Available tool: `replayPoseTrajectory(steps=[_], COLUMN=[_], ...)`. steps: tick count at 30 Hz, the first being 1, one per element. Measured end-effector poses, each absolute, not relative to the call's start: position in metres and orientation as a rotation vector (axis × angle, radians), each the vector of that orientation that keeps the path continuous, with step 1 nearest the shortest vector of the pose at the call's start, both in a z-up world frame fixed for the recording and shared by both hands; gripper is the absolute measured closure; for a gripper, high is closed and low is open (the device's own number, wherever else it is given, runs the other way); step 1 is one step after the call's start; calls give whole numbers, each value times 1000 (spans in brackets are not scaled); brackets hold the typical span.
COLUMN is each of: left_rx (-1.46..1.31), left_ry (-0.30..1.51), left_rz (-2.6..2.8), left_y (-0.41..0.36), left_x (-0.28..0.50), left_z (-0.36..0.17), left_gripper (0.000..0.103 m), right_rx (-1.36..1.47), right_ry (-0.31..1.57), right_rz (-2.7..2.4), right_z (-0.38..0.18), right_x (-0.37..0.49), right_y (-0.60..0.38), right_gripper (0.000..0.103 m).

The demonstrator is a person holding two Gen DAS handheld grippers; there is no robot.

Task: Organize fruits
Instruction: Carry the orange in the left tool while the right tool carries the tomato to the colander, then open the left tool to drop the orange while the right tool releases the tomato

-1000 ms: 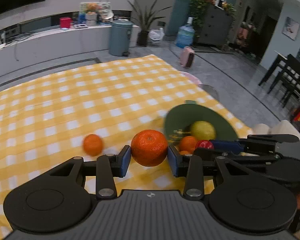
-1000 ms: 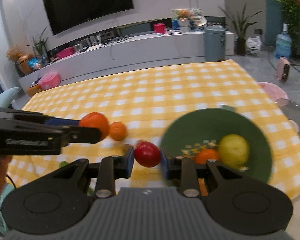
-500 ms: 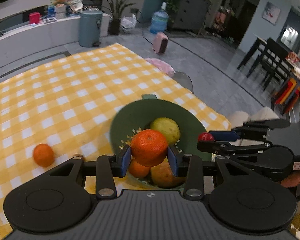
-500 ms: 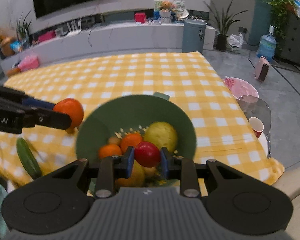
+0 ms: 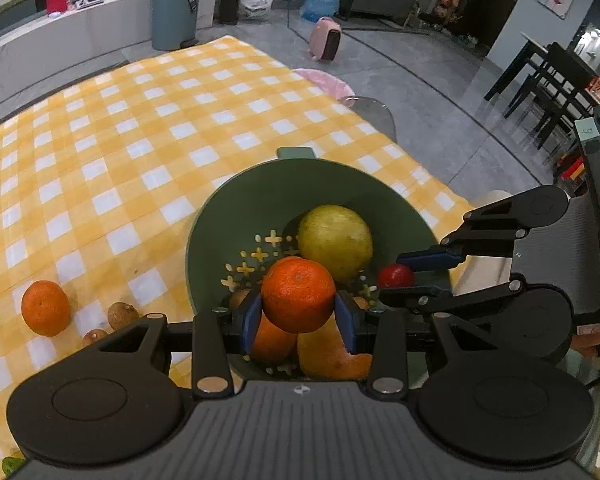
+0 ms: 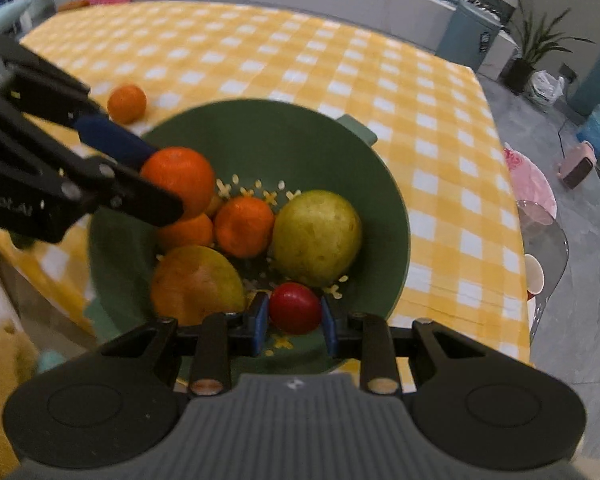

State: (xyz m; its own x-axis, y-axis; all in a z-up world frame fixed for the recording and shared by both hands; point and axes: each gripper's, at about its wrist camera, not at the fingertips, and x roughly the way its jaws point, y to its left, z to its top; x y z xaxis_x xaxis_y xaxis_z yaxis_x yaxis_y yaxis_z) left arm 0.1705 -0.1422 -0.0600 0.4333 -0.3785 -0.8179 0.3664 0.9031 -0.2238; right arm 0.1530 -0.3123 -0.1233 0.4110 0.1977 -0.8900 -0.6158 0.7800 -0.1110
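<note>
We saw the left gripper (image 5: 298,316) with its fingers (image 5: 253,320) closed on an orange mandarin (image 5: 298,294), held over the near side of the green colander bowl (image 5: 260,196). The right gripper (image 6: 294,322) had its fingers (image 6: 260,320) clamped on a small red fruit (image 6: 295,308), also held above the bowl's inside, near its front rim. In the left wrist view the right gripper (image 5: 416,276) reached in from the right with the red fruit (image 5: 395,275) between its blue pads. In the bowl lay a large yellow-green fruit (image 6: 316,238), two more mandarins (image 6: 244,226) side by side and touching, and a big yellow-orange fruit (image 6: 198,284) at the near left; the perforations of the bowl's floor showed between them. The bowl stood on the surface covered with a yellow checked cloth (image 5: 120,140), close to its near right corner. Out on the cloth, to the left of the bowl and apart from it, lay another mandarin (image 5: 45,308) and, just beside that, two small brownish fruits (image 5: 122,315). Beyond the surface we noted a grey-blue bin (image 5: 176,6) on the floor.
</note>
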Motion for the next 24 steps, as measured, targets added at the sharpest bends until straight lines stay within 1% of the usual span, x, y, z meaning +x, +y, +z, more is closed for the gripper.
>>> replayPoseTrajectory(steps=[6, 10, 24], left_rx=[5, 52, 147], left_ry=[1056, 1047, 1061], left_rz=[-437, -406, -402], left_y=[-144, -146, -156], left_x=[181, 186, 207], left_z=[-70, -72, -85], left_gripper=[58, 58, 58], right_rx=[-559, -595, -596], right_ry=[1077, 1091, 1101], right_rz=[582, 598, 612], right_z=[-137, -141, -142], right_x=[164, 168, 175], right_y=[-305, -300, -300], right_gripper=[79, 78, 78])
